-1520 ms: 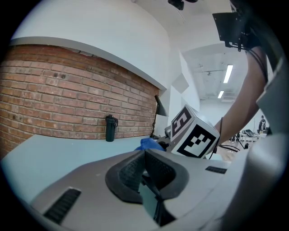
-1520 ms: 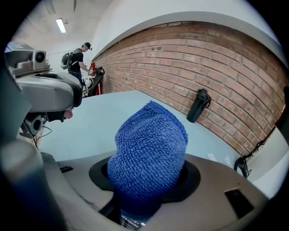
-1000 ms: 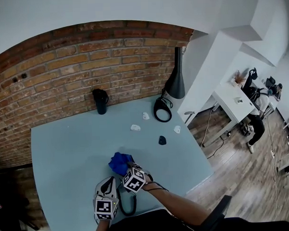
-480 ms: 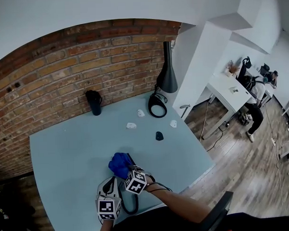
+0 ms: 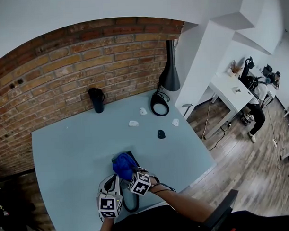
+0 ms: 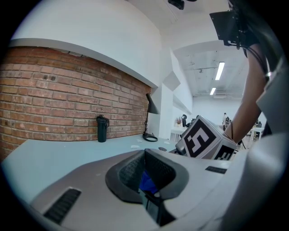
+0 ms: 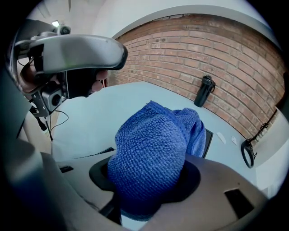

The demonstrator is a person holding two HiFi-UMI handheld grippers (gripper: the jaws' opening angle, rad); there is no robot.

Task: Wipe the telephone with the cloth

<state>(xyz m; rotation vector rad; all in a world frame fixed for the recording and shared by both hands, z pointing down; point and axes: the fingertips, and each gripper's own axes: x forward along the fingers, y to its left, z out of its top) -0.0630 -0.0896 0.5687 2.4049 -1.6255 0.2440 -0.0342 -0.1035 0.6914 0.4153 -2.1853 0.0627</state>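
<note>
Tongs, right-hand pair (image 7: 149, 182): clamped on the blue cloth (image 7: 151, 158), which bulges up and over both pads. Left-hand pair (image 6: 146, 180): pads drawn together, nothing I can make out gripped; a sliver of blue shows low in the slot. From the head view both pairs sit side by side at the near edge, left just beside right, both pointing away from the person.

Bench (image 5: 65, 148): pale blue-grey top, set against a red brick wall (image 5: 62, 63).

Lamp (image 5: 170, 71): black, tall cone shade, its ring-shaped base at the far right corner of the bench.

Cloth again: bunched into a rounded wad, pressed down on the telephone.

Telephone (image 7: 208, 140): dark flat slab lying on the bench at near centre, mostly covered by the cloth; one straight edge sticks out on the far side.

Bottle (image 5: 97, 100): black, upright, close to the wall, well apart from the work.

Small bits: three white scraps (image 5: 133, 123) and one dark lump (image 5: 161, 134), scattered between the lamp base and the cloth.
</note>
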